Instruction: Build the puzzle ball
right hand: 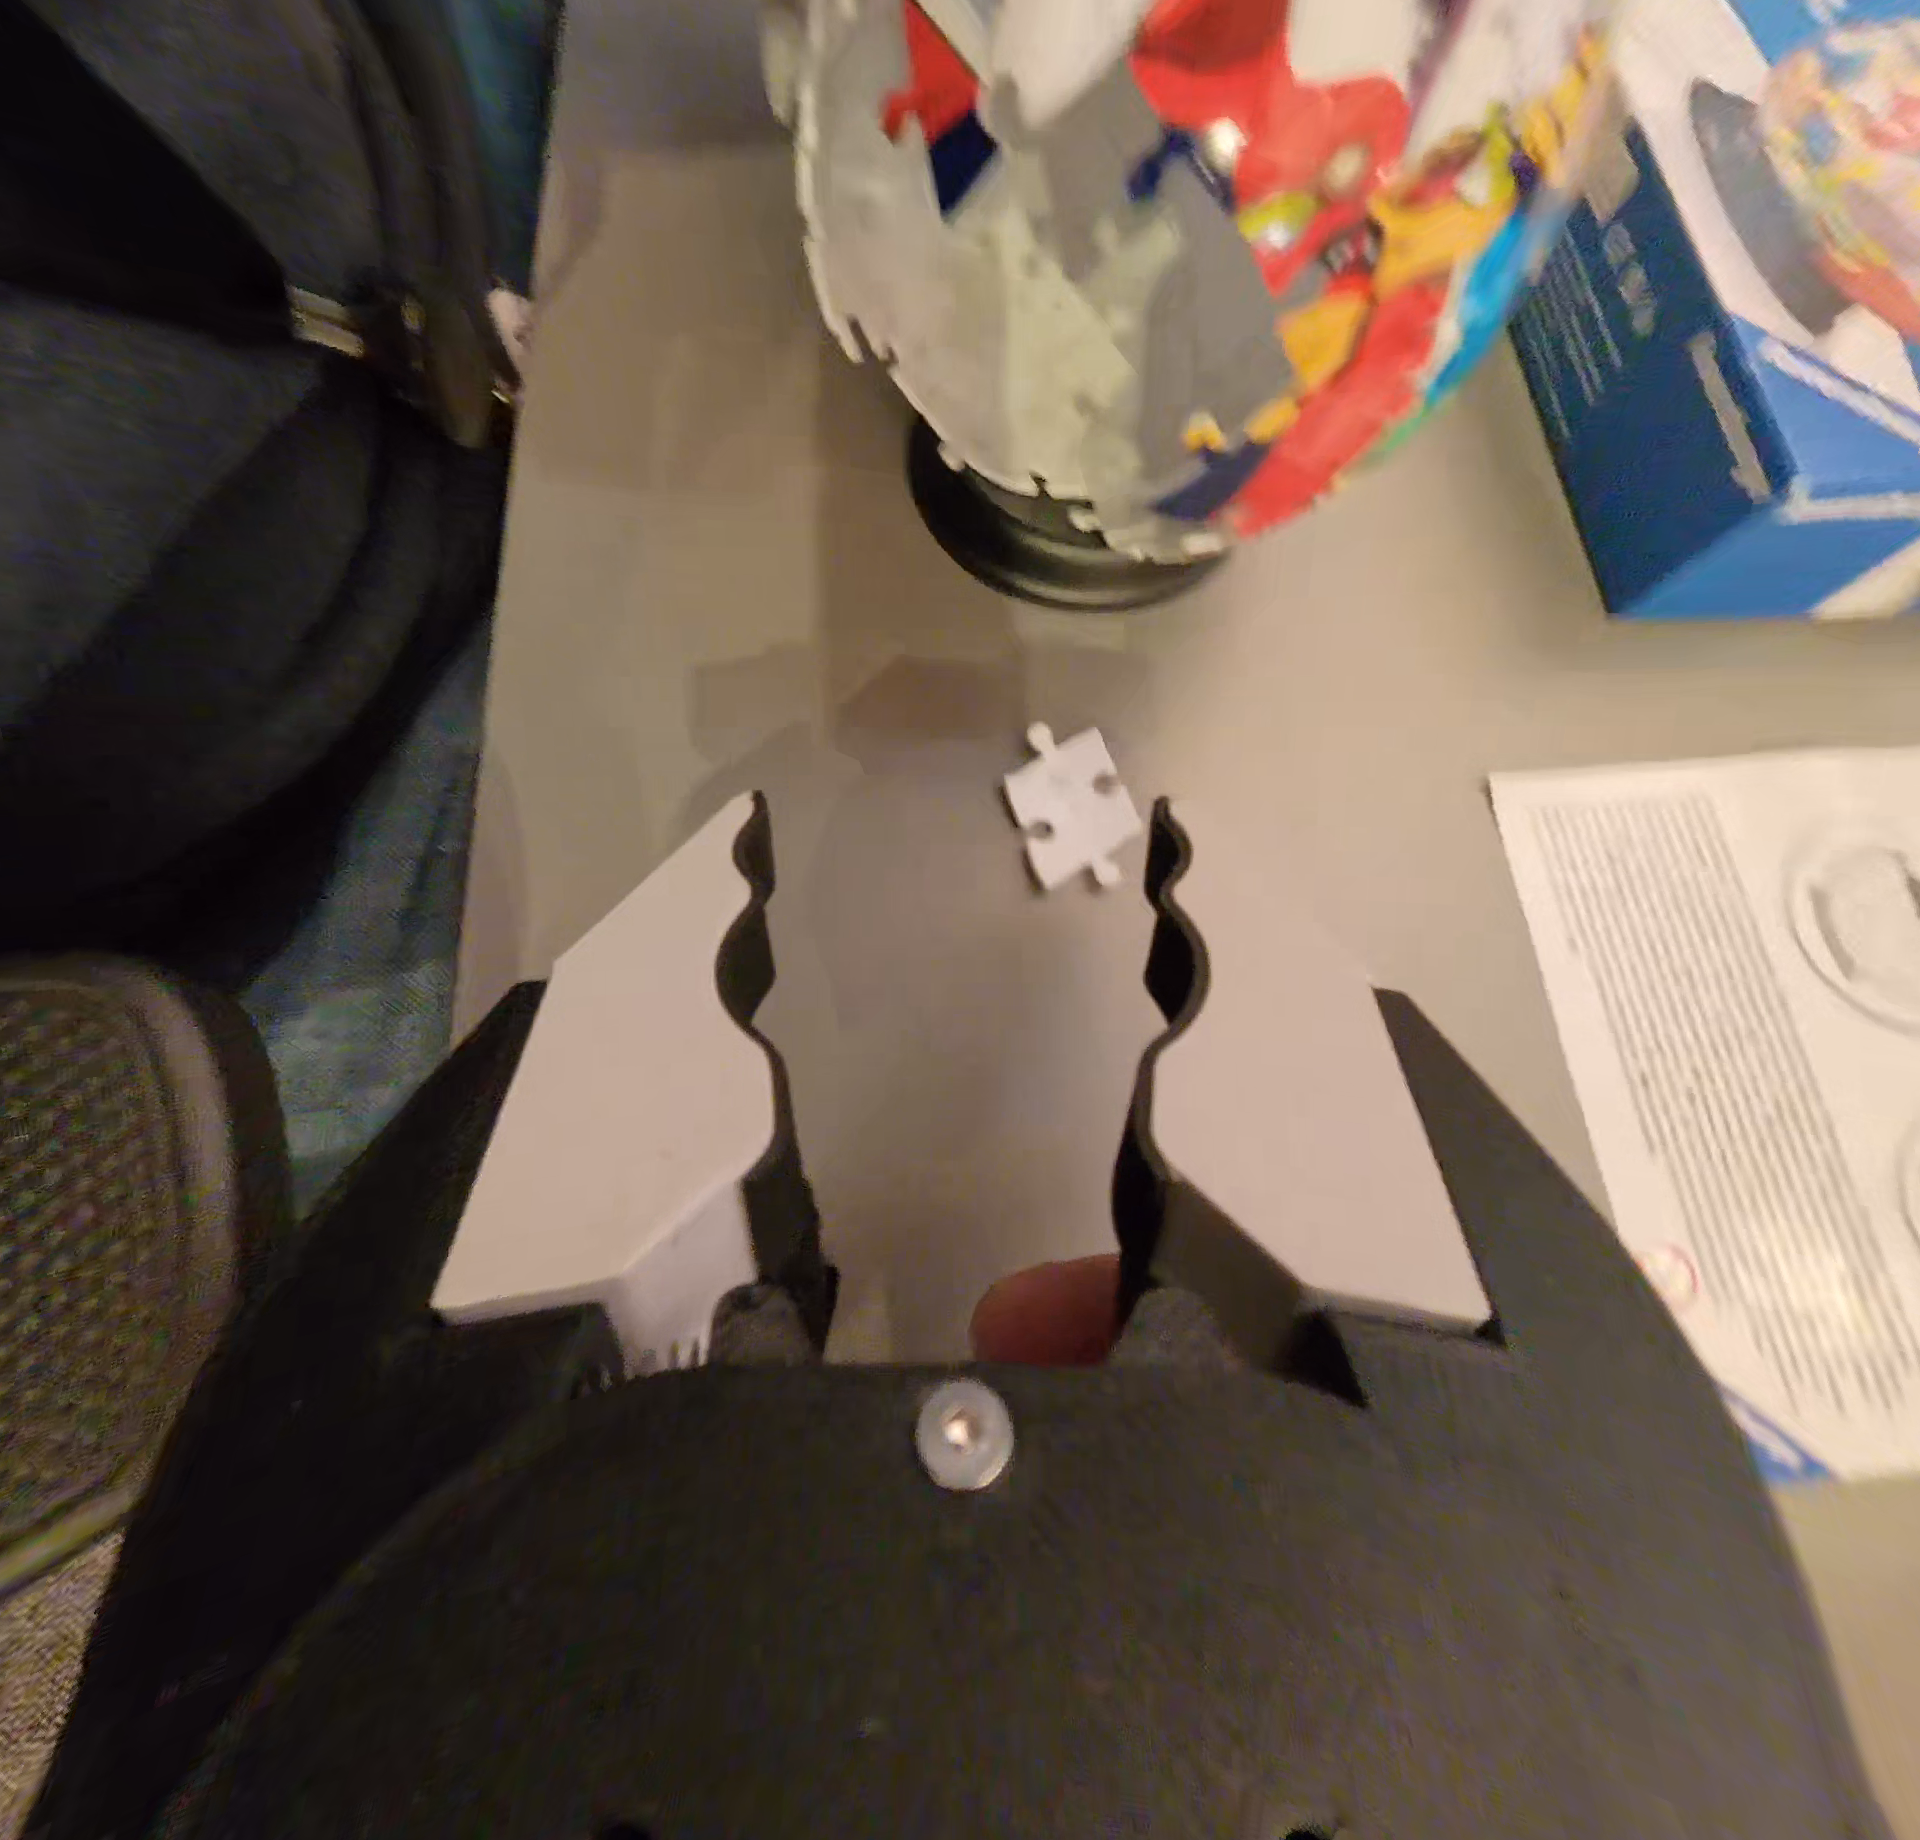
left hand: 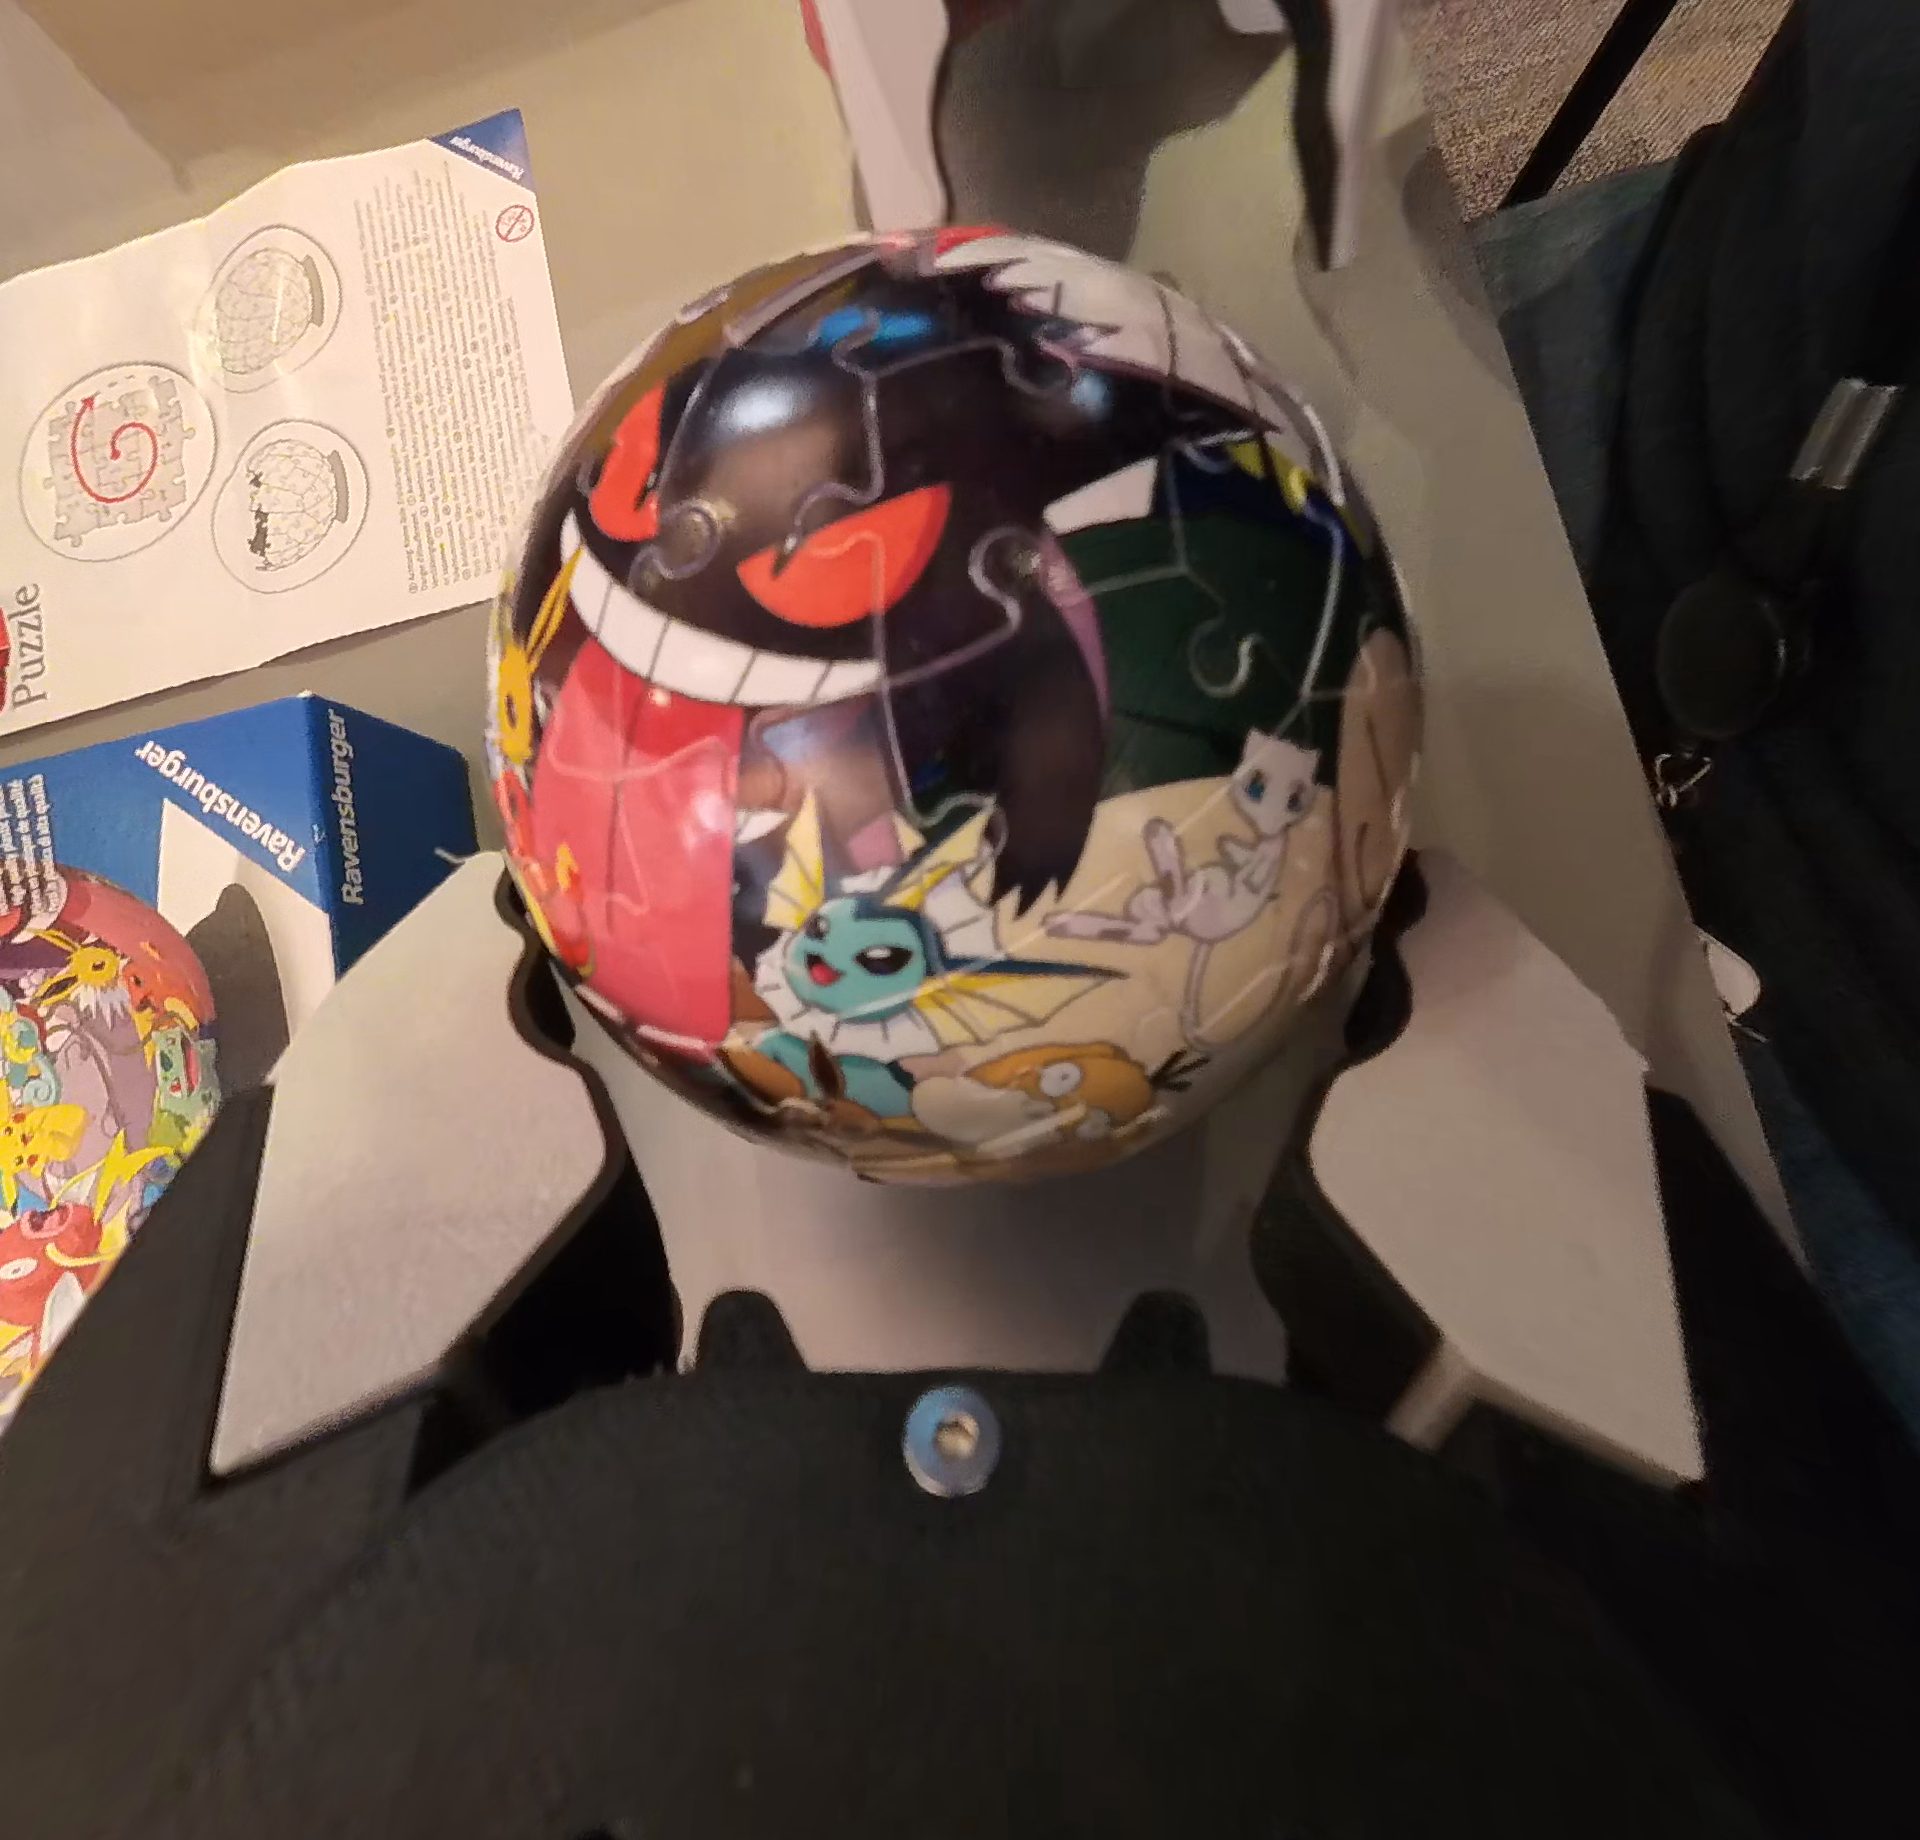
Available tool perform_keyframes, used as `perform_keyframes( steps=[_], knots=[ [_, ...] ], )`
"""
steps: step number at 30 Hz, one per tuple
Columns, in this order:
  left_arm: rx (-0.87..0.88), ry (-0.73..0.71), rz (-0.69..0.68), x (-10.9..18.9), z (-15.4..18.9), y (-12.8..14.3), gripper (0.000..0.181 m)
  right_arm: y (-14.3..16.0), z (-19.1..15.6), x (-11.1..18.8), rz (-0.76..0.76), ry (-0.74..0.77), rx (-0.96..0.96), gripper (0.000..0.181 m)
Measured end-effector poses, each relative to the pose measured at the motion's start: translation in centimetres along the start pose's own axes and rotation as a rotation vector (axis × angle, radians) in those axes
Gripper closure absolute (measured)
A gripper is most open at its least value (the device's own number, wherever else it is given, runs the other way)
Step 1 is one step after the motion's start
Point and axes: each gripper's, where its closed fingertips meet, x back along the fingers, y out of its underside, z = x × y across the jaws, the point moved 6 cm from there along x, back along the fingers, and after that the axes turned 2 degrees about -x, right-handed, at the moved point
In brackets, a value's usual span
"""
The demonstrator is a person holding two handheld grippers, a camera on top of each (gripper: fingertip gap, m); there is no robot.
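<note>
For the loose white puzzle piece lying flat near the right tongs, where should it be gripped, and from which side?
Probably by two opposite edges, coming down from above. The puzzle piece lies flat on the grey table, white side up, too thin for a side approach. The right tongs are open, with the piece just ahead near the right tip; a small shift right would centre it. Avoid the protruding tabs.

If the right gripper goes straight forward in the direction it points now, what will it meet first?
Most likely the loose white puzzle piece, lying on the table just ahead of the open right gripper, nearer its right finger. Beyond it stands the puzzle ball on its black stand. Depth is uncertain; the gripper might pass above the piece.
</note>
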Motion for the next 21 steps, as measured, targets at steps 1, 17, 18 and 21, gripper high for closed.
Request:
perform_keyframes(
  steps=[1, 17, 18, 21],
  knots=[
    [0.003, 0.0, 0.002, 0.0, 0.0, 0.0, 0.037, 0.5, 0.3, 0.2, -0.012, 0.028, -0.022, 0.118],
    [0.027, -0.028, 0.03, 0.1, 0.3, 0.1, 0.037, 1.3, 2.6, -2.4, -0.061, 0.018, -0.11, 0.164],
    [0.026, -0.03, 0.031, 0.1, 0.3, 0.1, 0.037, 1.2, 2.6, -2.5, -0.061, 0.023, -0.114, 0.165],
    [0.033, -0.032, 0.042, 0.1, 0.3, 0.1, 0.038, 1.0, 2.2, -2.7, -0.056, 0.025, -0.126, 0.166]
  ],
)
